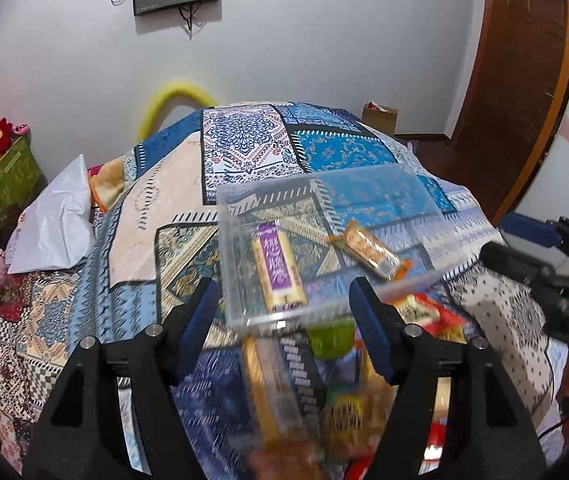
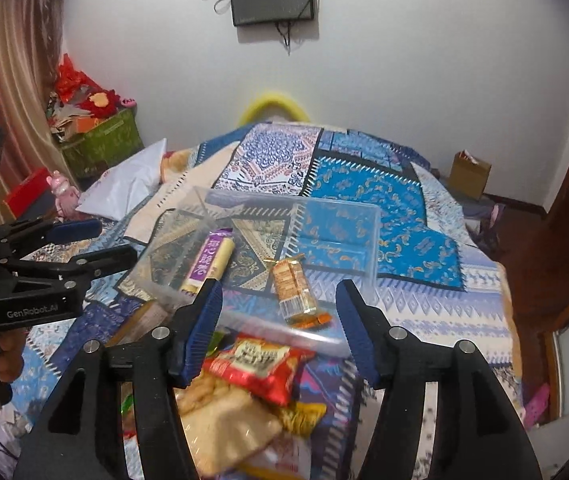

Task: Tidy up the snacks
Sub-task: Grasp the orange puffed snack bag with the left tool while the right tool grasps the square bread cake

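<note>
A clear plastic box [image 1: 240, 208] [image 2: 368, 216] lies on the patchwork bedspread. In it are a purple-and-yellow snack bar [image 1: 278, 268] [image 2: 210, 260] and an orange wrapped cracker pack [image 1: 370, 250] [image 2: 294, 288]. A pile of loose snacks lies in front of the box, among them a red packet [image 2: 260, 364], a beige bag [image 2: 224, 428] and a long gold bar [image 1: 272, 392]. My left gripper [image 1: 284, 316] is open and empty above the pile by the box's near edge. My right gripper [image 2: 278, 316] is open and empty above the pile too.
The bedspread [image 1: 244, 148] [image 2: 404, 200] covers the bed. A white pillow [image 1: 56, 224] [image 2: 128, 188] lies at its left. A green storage box [image 1: 4, 184] [image 2: 100, 140] stands at far left, a cardboard box [image 1: 380, 118] [image 2: 470, 174] at far right. A wooden door [image 1: 516, 80] is at right.
</note>
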Demonstrator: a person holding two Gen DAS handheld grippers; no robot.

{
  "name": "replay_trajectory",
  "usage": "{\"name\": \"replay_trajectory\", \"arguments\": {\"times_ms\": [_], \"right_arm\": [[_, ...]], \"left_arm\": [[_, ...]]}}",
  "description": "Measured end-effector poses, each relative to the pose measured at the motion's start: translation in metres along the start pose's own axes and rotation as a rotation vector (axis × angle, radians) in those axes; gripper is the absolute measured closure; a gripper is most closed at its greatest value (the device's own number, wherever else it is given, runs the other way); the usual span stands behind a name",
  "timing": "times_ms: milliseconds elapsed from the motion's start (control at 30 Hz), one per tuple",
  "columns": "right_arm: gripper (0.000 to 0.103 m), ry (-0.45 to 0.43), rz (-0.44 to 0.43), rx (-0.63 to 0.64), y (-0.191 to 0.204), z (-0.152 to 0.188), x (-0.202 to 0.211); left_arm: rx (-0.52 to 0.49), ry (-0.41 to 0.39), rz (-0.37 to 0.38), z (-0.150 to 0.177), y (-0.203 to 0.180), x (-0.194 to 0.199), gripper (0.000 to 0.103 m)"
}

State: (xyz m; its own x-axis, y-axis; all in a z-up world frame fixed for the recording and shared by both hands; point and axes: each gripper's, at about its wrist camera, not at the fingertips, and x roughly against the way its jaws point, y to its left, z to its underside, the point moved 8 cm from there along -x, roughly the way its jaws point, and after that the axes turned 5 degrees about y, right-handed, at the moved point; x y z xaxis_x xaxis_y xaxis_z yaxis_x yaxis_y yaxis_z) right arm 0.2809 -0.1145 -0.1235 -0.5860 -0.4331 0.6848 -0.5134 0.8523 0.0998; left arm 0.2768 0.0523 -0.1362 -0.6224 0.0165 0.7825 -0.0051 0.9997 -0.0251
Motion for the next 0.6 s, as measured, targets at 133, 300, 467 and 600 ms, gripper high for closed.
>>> {"name": "replay_trajectory", "arguments": {"times_ms": [133,300,467,600], "right_arm": [[0.047,-0.001,-0.007,-0.004,0.005,0.014,0.012],[0.046,0.02,-0.017,-0.008,0.013,0.037,0.018],[0.039,0.062,-0.033,-0.008,0.02,0.064,0.013],[0.034,0.101,-0.047,-0.017,0.023,0.084,0.007]], "left_arm": [[0.001,0.016,0.002,0.025,0.003,0.013,0.034],[0.03,0.071,0.01,0.064,0.007,0.015,0.034],[0.032,0.131,0.014,0.096,0.007,0.008,0.034],[0.044,0.19,0.026,0.12,0.005,-0.004,0.034]]}}
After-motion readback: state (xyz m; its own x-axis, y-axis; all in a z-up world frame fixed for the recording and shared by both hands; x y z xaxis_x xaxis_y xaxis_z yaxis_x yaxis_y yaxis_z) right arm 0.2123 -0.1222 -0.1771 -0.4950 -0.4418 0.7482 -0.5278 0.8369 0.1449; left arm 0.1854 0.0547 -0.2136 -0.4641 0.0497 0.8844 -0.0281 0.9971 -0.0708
